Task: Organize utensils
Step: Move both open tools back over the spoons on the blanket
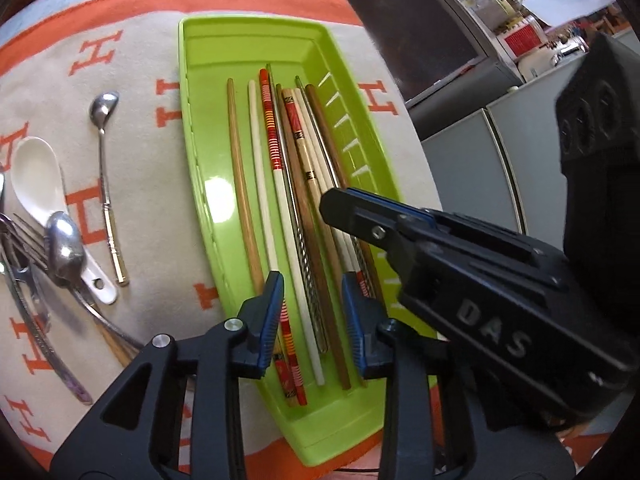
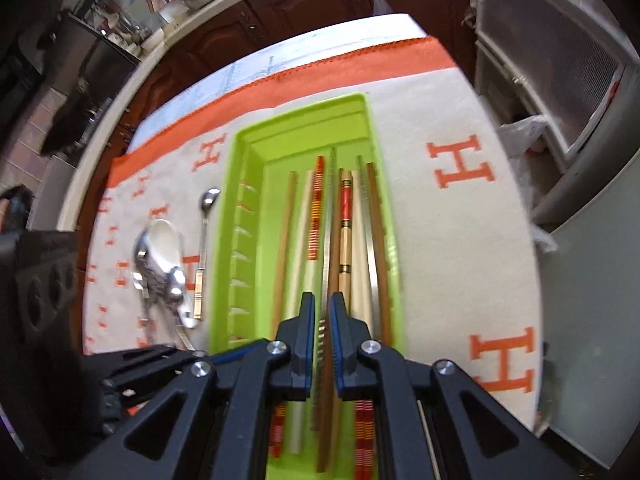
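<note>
A lime green tray [image 1: 200, 184] [image 2: 244, 148] lies on the cloth with several chopsticks [image 1: 276, 184] [image 2: 316, 208] lengthwise in it: wooden, white, red-striped and silver. My left gripper [image 1: 312, 300] hangs open over the tray's near end, with chopsticks lying below the gap and its pads touching none. My right gripper [image 2: 322, 312] [image 1: 332, 208] points down over the middle of the tray. Its pads stand close together, pinching a silver ribbed chopstick [image 2: 327, 248].
Left of the tray, on the orange-lettered cloth [image 1: 132, 184], lie a slim metal spoon [image 1: 105, 168] [image 2: 205, 232], a white ceramic spoon [image 1: 38, 180] and a heap of metal spoons and forks [image 1: 60, 252] [image 2: 160, 272]. Grey cabinets [image 1: 472, 152] stand past the table's right edge.
</note>
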`<state>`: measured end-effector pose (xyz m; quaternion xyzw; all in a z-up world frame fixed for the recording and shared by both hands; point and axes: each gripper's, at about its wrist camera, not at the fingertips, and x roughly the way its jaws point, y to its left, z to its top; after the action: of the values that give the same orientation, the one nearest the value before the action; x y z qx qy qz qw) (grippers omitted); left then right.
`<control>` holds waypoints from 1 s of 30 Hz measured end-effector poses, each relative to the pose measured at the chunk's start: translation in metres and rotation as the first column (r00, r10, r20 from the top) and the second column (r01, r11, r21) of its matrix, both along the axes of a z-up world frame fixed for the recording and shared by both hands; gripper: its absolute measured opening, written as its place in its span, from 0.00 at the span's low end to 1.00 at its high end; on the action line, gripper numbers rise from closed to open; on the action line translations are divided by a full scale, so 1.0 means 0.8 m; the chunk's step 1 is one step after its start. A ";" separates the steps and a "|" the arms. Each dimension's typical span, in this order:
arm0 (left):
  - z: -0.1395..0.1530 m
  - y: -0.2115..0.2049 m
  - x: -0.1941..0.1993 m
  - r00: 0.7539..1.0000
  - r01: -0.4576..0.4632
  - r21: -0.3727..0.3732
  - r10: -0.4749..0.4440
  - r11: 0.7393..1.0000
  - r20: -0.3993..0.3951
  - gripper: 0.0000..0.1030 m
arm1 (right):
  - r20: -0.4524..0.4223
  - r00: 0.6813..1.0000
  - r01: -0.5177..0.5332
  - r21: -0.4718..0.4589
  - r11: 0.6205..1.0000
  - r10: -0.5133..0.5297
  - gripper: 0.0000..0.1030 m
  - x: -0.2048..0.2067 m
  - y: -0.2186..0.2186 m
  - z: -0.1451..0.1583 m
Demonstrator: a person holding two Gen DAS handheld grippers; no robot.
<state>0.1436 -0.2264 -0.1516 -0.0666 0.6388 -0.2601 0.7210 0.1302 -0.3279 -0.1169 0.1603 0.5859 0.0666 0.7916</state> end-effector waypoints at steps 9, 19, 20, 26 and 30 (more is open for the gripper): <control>0.029 0.031 -0.011 0.998 0.004 -0.006 -0.004 1.000 0.058 0.28 | 0.001 1.000 0.005 0.031 1.000 -0.005 0.07 -0.006 0.011 0.002; 0.058 0.127 -0.020 0.981 -0.125 0.061 0.114 0.990 0.155 0.30 | 0.039 0.999 -0.018 0.022 1.000 0.018 0.07 -0.026 0.038 0.026; 0.060 0.139 -0.018 0.979 -0.143 0.065 0.131 0.988 0.158 0.30 | 0.043 0.999 -0.023 0.024 0.999 0.022 0.07 -0.028 0.041 0.028; 0.054 0.213 -0.011 0.958 -0.256 0.131 0.232 0.958 0.170 0.32 | 0.062 0.996 -0.066 0.029 0.997 0.064 0.07 -0.031 0.071 0.040; 0.027 0.247 -0.006 0.951 -0.298 0.197 0.271 0.934 0.151 0.33 | 0.066 0.994 -0.089 0.044 0.995 0.086 0.07 -0.030 0.090 0.041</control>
<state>0.1388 -0.0287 -0.1297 -0.0635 0.6020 -0.0852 0.7914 0.1065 -0.2558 -0.0838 0.1508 0.5652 0.1202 0.8021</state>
